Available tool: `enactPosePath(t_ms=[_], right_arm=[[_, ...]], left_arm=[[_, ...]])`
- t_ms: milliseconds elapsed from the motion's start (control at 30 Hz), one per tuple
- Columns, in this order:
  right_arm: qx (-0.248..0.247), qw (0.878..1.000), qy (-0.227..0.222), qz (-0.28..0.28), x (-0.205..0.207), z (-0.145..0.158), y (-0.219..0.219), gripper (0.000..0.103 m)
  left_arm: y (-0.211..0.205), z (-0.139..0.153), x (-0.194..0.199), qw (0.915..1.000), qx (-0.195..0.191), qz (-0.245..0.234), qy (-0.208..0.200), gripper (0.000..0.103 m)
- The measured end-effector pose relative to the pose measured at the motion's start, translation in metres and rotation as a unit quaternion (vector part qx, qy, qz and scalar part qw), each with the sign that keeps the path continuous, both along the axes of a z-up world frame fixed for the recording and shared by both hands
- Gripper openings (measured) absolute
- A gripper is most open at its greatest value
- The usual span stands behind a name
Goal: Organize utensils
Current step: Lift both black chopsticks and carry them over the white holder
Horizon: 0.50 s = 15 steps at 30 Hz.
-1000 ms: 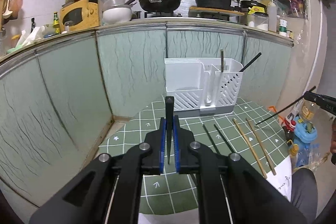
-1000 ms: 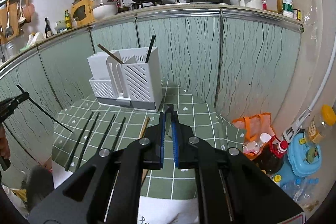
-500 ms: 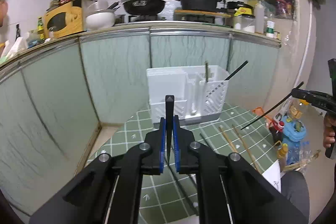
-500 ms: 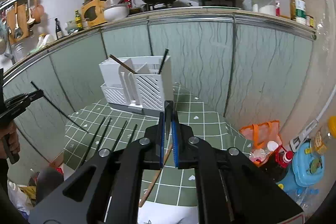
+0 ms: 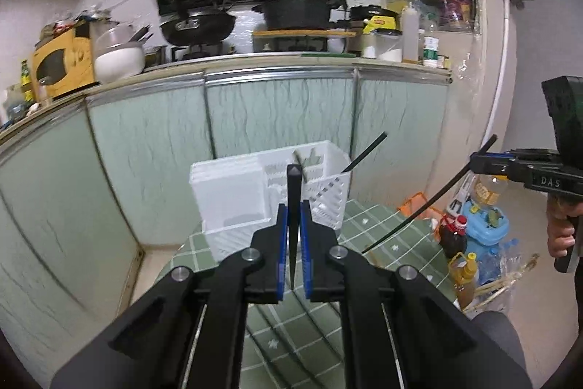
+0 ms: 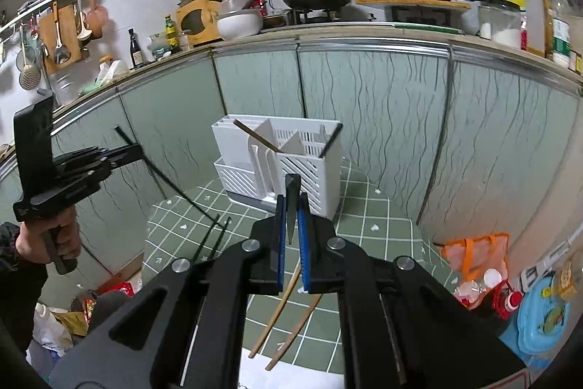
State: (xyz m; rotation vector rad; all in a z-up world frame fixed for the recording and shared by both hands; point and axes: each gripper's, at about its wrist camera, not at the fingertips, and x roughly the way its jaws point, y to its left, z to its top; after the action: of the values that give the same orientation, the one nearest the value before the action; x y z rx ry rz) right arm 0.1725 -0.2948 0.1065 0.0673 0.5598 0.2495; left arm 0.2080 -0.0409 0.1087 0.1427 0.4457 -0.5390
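gripping a black chopstick (image 5: 293, 225) in left hand-held gripper (image 5: 293, 236), another chopstick (image 6: 290, 206) in right hand-held gripper (image 6: 290, 217), white caddy (image 6: 291, 155) beyond

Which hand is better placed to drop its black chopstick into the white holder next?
Left, narrowly. The left gripper, shut on a black chopstick, faces the white holder head-on, and the holder looks larger and nearer there. The right gripper clamps a second black chopstick but seems slightly farther back.
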Motion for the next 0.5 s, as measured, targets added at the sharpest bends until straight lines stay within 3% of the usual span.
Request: enactPosePath(t_ms=[500], right_arm=[[-0.009,1.0,-0.021,0.008,0.048,0.063,-0.005,0.006]], left_arm=[[-0.041,0.064,0.04,0.999,-0.033,-0.02,-0.021,0.008]])
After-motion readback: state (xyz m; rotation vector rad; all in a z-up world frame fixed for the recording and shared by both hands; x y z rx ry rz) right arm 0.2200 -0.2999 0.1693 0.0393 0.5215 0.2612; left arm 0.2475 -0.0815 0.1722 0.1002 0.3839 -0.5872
